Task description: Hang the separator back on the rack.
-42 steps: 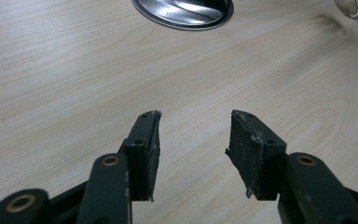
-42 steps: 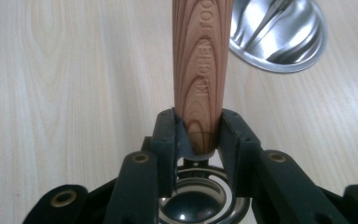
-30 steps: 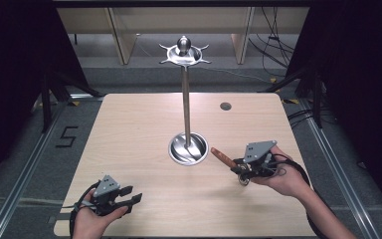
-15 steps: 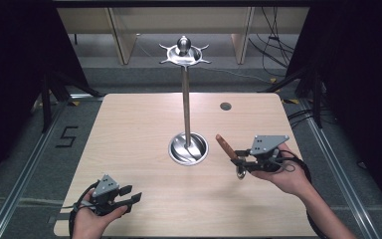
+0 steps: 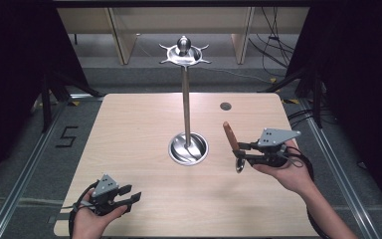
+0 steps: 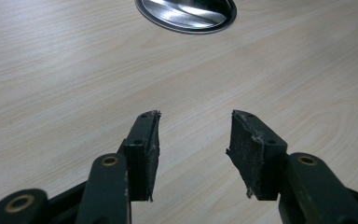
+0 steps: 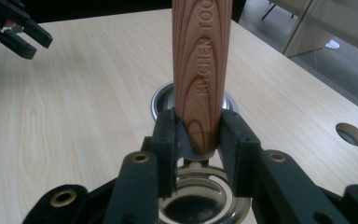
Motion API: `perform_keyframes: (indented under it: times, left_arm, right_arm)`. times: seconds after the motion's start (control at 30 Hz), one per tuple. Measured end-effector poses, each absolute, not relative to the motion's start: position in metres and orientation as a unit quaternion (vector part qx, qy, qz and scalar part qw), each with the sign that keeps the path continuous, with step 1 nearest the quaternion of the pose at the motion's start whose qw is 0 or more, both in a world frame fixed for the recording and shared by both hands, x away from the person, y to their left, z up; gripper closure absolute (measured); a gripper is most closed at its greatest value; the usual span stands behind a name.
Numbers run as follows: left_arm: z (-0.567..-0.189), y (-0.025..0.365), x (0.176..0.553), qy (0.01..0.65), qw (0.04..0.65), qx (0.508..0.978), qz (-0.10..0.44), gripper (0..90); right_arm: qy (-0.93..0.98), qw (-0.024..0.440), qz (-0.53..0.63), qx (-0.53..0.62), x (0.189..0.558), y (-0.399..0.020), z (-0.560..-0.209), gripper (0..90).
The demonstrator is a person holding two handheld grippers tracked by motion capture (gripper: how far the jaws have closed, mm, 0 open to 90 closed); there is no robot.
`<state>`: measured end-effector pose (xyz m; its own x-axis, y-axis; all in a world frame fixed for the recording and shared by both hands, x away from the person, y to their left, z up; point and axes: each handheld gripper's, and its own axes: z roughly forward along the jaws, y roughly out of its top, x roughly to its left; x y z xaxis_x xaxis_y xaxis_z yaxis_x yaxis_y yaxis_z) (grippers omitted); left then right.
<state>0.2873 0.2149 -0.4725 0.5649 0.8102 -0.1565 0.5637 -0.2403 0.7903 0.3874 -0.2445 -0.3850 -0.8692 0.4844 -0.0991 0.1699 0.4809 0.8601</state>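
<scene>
Right hand-held gripper [image 5: 239,152] clamped on wooden-handled kitchen tool [image 5: 230,137], held above tabletop [image 5: 129,129] beside steel stand base [image 5: 188,148]. Left hand-held gripper [image 5: 129,193] jaws apart, empty.

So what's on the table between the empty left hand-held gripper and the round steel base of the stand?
Nothing: bare wood runs from the left hand-held gripper to the stand base, seen in the left gripper view.
</scene>
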Motion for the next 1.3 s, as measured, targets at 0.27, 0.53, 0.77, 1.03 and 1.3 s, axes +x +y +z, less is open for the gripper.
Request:
perform_keyframes:
  times: [0.27,0.53,0.77,1.03,1.3]
  left_arm:
    - [-0.472,0.216,0.288,0.446,0.431,0.77,0.154,50.7]
    - [-0.471,0.217,0.287,0.452,0.427,0.767,0.156,50.0]
    - [-0.471,0.217,0.287,0.451,0.428,0.768,0.154,49.9]
    - [-0.471,0.217,0.287,0.45,0.426,0.769,0.157,49.9]
    - [-0.471,0.218,0.288,0.447,0.429,0.768,0.161,49.9]
  right_arm:
    - [0.832,0.165,0.489,0.205,0.387,-0.248,-0.378,69.9]
    - [0.815,0.175,0.509,0.216,0.387,-0.248,-0.37,69.9]
    - [0.807,0.177,0.521,0.215,0.389,-0.25,-0.361,69.9]
    - [0.797,0.173,0.536,0.22,0.391,-0.251,-0.351,69.9]
    - [0.787,0.176,0.546,0.228,0.394,-0.249,-0.344,69.9]
